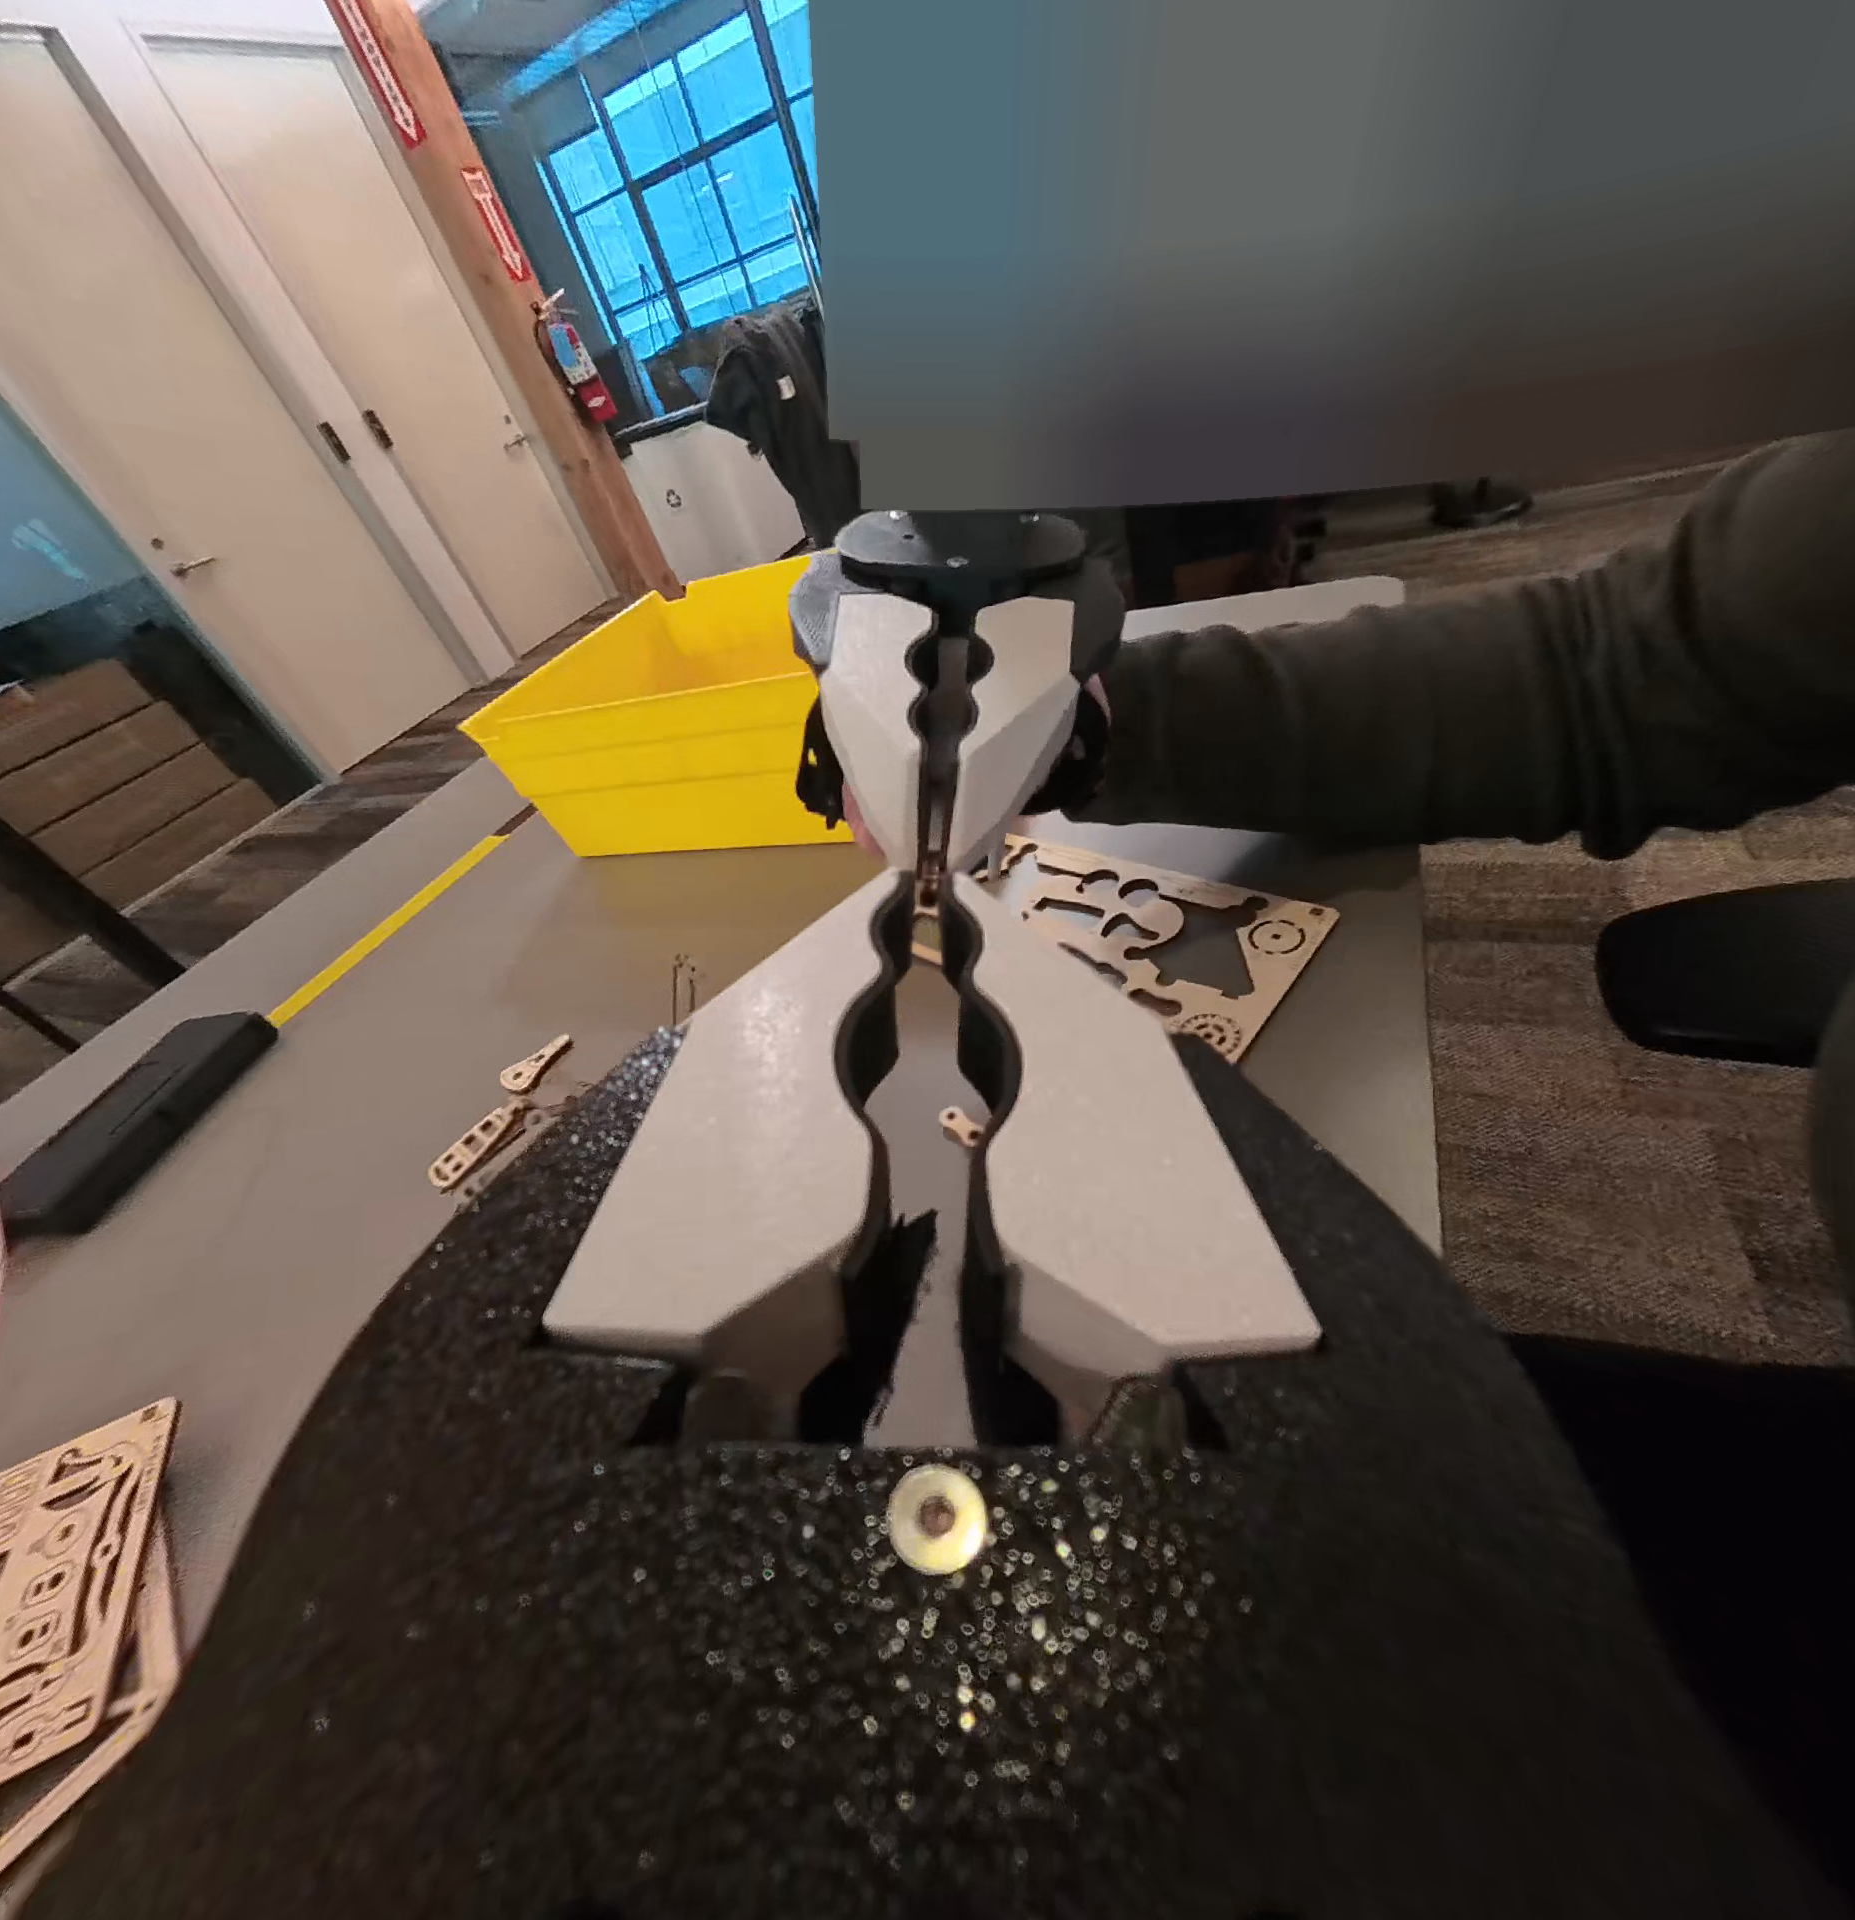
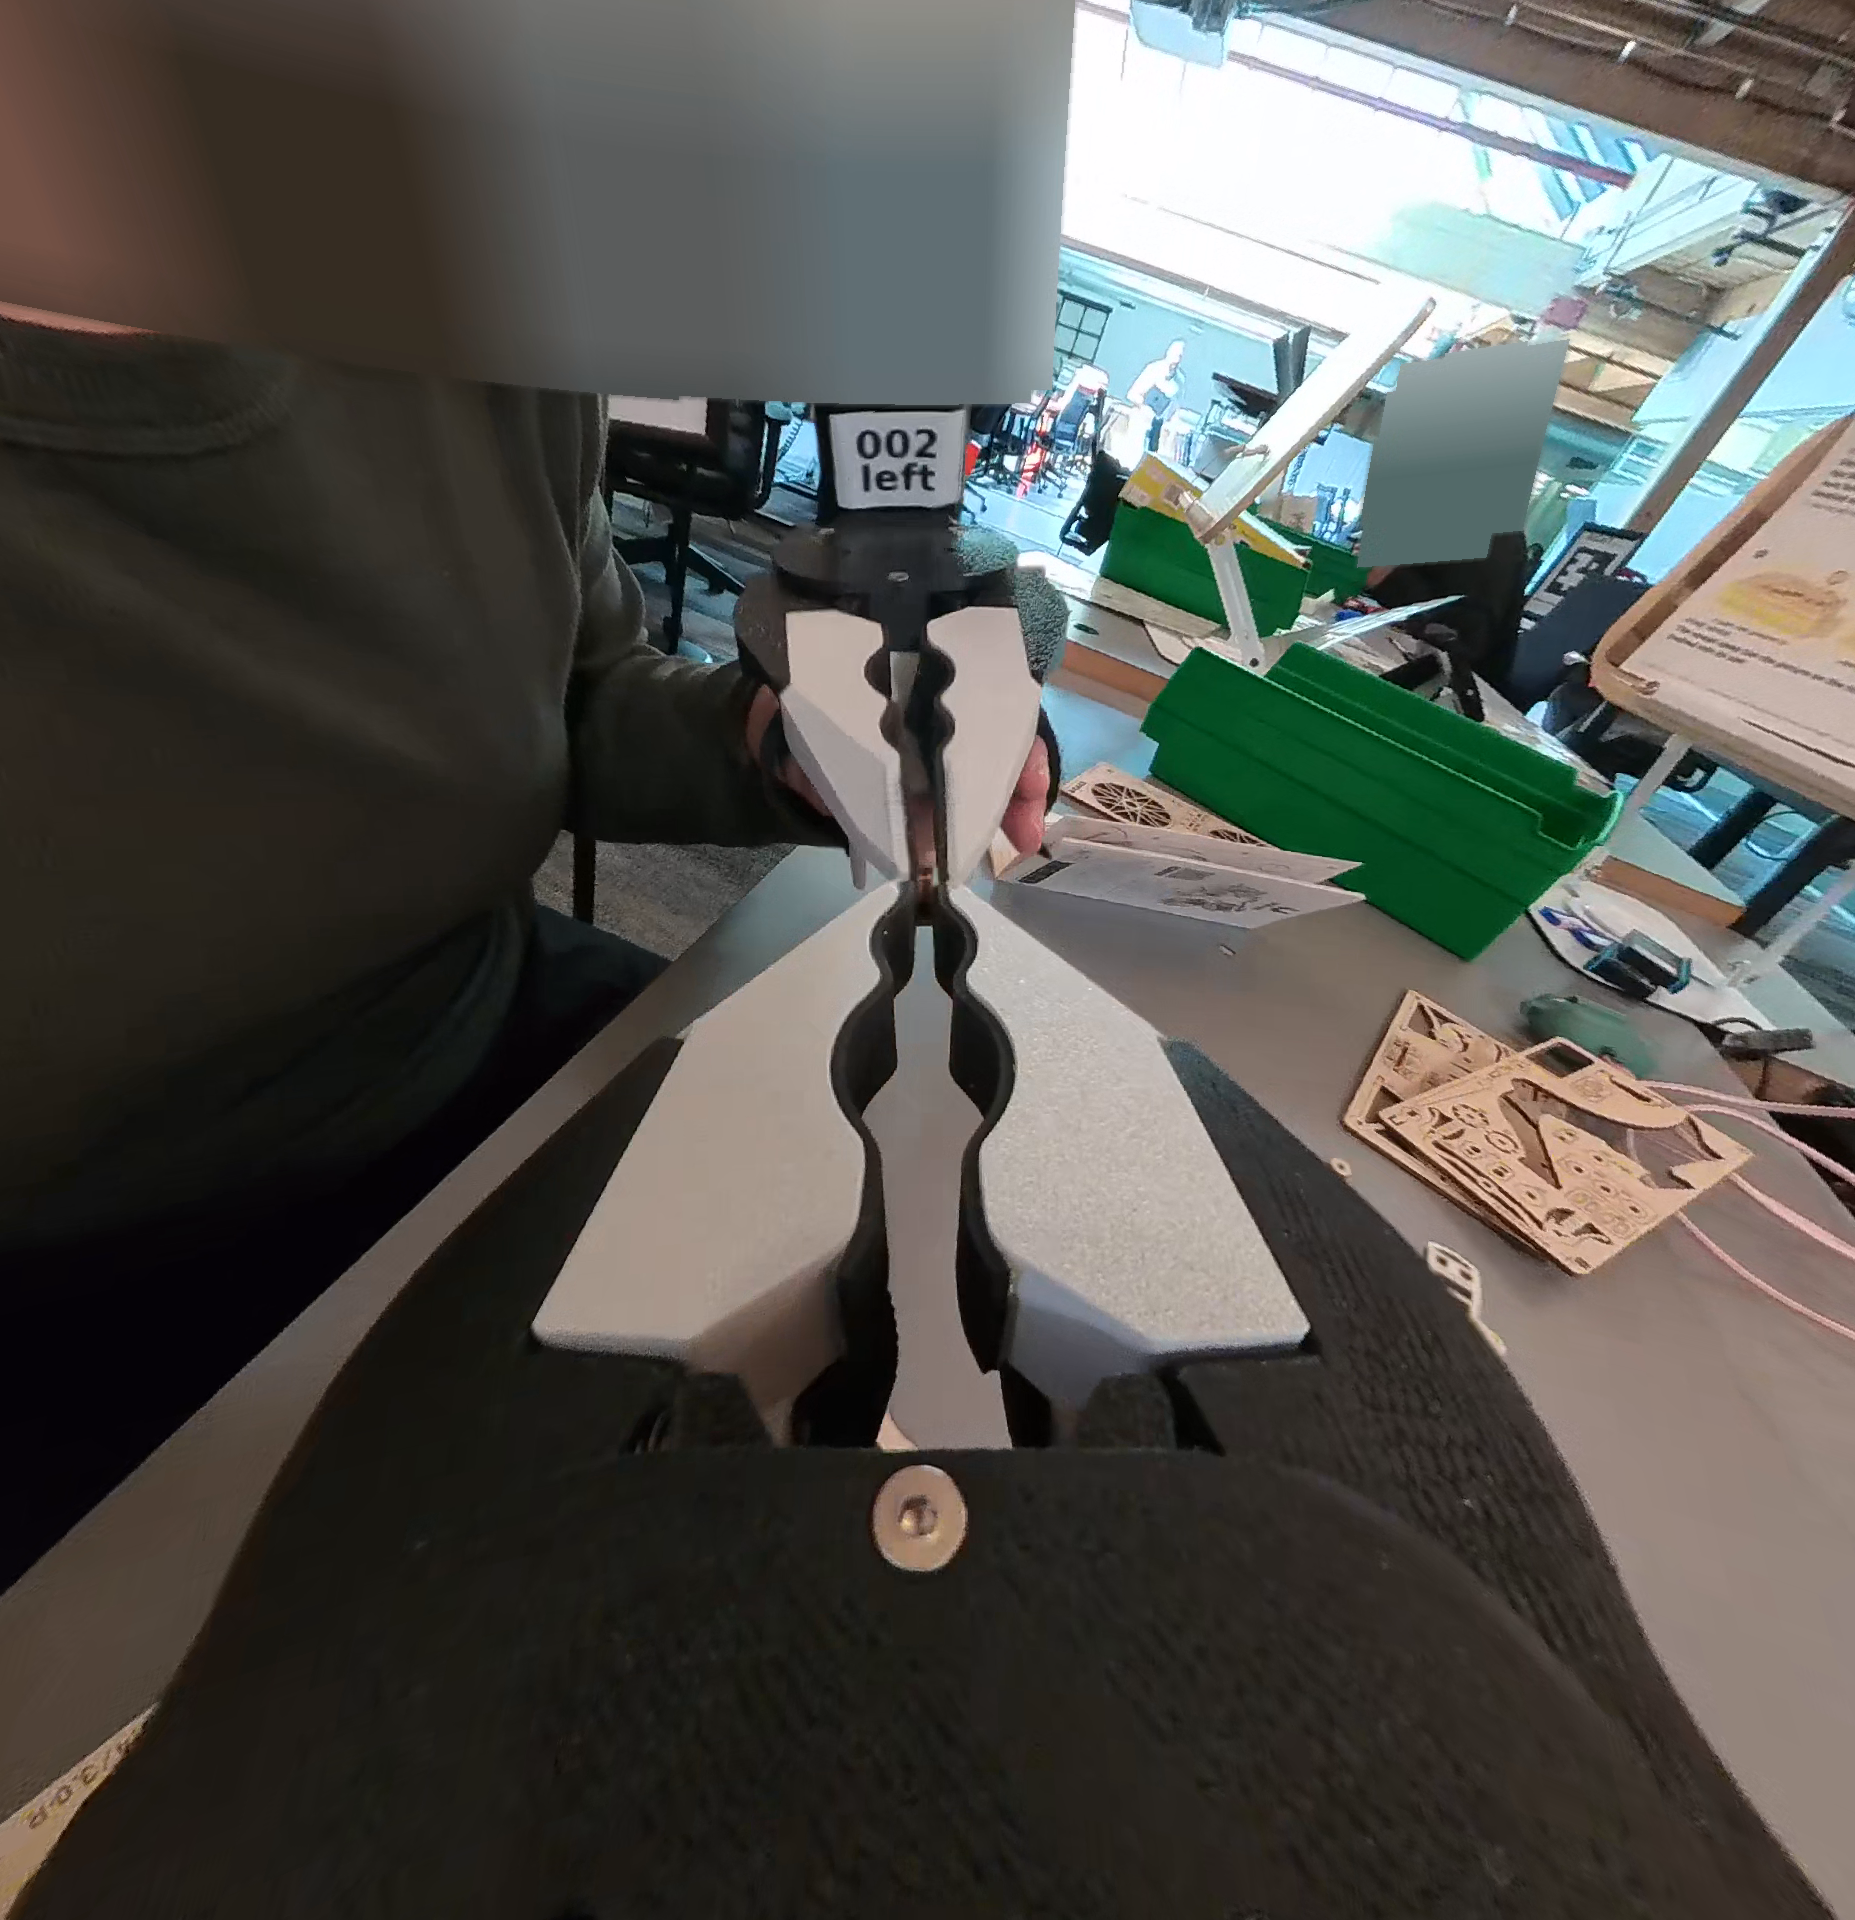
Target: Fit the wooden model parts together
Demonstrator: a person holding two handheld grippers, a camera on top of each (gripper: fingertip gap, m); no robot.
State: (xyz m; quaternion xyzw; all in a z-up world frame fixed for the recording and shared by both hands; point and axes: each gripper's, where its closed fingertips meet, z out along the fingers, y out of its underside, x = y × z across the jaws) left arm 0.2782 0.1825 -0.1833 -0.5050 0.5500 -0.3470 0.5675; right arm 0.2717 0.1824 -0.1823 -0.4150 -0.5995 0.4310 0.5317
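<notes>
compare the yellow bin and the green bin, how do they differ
The yellow bin is bright yellow; the green bin is dark green. The yellow bin sits upright, open side up, with nothing showing inside; the green bin looks turned over, its flat base up. The yellow bin appears only in the left wrist view, the green bin only in the right wrist view. Both are plastic bins with stepped sides on the grey table.
</notes>
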